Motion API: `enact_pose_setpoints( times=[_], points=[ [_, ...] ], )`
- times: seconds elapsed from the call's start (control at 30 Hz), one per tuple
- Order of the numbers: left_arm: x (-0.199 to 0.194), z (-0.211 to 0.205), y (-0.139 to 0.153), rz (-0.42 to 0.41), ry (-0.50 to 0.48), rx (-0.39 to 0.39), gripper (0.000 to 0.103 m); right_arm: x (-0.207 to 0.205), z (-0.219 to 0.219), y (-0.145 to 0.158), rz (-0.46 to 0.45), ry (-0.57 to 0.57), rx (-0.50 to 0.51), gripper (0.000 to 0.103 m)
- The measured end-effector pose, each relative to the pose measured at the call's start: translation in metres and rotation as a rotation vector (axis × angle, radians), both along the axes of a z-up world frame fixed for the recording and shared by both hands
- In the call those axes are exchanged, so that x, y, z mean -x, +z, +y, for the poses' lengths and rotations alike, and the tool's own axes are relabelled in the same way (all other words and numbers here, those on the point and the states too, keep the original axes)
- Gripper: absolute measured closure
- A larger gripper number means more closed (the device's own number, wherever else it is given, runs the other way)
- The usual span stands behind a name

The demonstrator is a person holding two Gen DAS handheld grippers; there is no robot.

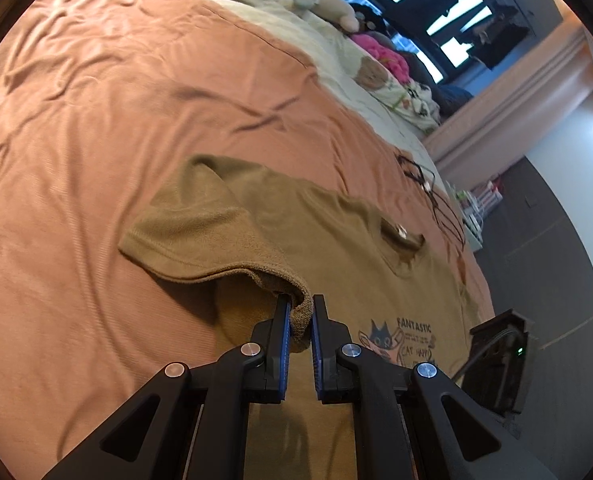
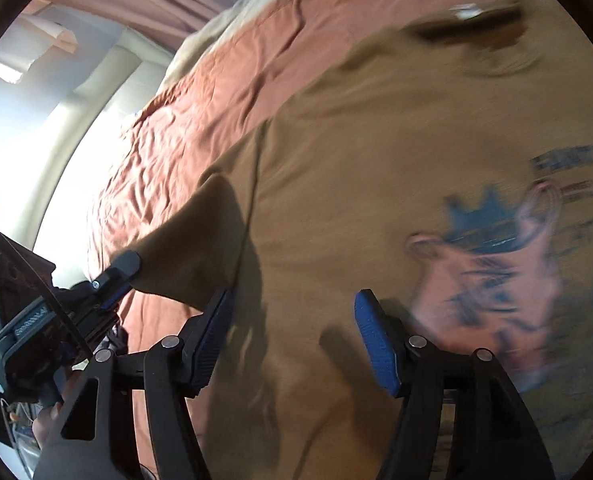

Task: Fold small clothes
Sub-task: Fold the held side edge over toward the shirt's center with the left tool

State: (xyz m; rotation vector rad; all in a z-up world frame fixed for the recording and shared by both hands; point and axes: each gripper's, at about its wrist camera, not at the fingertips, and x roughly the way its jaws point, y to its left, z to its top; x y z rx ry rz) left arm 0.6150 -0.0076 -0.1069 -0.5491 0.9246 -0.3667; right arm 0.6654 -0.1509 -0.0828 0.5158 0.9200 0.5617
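An olive-brown t-shirt (image 1: 336,236) with a cat print (image 1: 400,340) lies spread on the bed, collar (image 1: 400,236) toward the far side. My left gripper (image 1: 301,314) is shut on the hem of the sleeve (image 1: 200,232) and holds that edge lifted off the cover. In the right wrist view the same left gripper (image 2: 122,270) shows at the left, pinching the raised sleeve (image 2: 192,248). My right gripper (image 2: 294,300) hovers over the shirt's body (image 2: 376,140), beside the blurred print (image 2: 488,272). It stands open with nothing between its blue pads (image 2: 376,344).
A salmon bed cover (image 1: 96,120) lies under the shirt, with cream bedding (image 1: 296,20) beyond it. Plush toys (image 1: 328,4) and a pink cloth (image 1: 384,52) sit near the window. A black cable (image 1: 424,176) lies past the collar. A black device with a green light (image 1: 500,360) is at lower right.
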Motion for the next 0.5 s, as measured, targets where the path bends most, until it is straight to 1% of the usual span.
enact_pose_setpoints(
  times=[0.13, 0.2, 0.27, 0.33, 0.37, 0.4, 0.43, 0.47, 0.5],
  points=[
    [-0.003, -0.019, -0.012, 0.016, -0.034, 0.018, 0.093, 0.006, -0.018, 0.002, 0.011, -0.028, -0.013, 0.041],
    [-0.005, -0.031, -0.017, 0.023, -0.06, 0.013, 0.093, 0.011, -0.03, 0.003, 0.014, -0.05, -0.021, 0.041],
    [-0.005, -0.041, -0.022, 0.035, -0.085, 0.003, 0.093, 0.014, -0.033, 0.004, 0.01, -0.056, -0.016, 0.041],
    [-0.004, -0.05, -0.027, 0.051, -0.111, -0.006, 0.091, 0.016, -0.035, 0.005, 0.008, -0.06, -0.009, 0.041],
    [-0.004, -0.052, -0.028, 0.06, -0.121, -0.015, 0.081, 0.017, -0.035, 0.005, 0.008, -0.059, -0.01, 0.041],
    [-0.004, -0.052, -0.029, 0.07, -0.129, -0.021, 0.064, 0.019, -0.035, 0.006, 0.007, -0.057, -0.011, 0.041],
    [-0.002, -0.051, -0.029, 0.07, -0.13, -0.02, 0.055, 0.019, -0.033, 0.006, 0.006, -0.055, -0.011, 0.041],
    [0.0, -0.046, -0.024, 0.053, -0.123, -0.017, 0.041, 0.019, -0.034, 0.007, 0.003, -0.052, -0.009, 0.041],
    [0.002, -0.042, -0.021, 0.035, -0.115, -0.019, 0.033, 0.019, -0.032, 0.008, -0.001, -0.047, -0.007, 0.041]
  ],
)
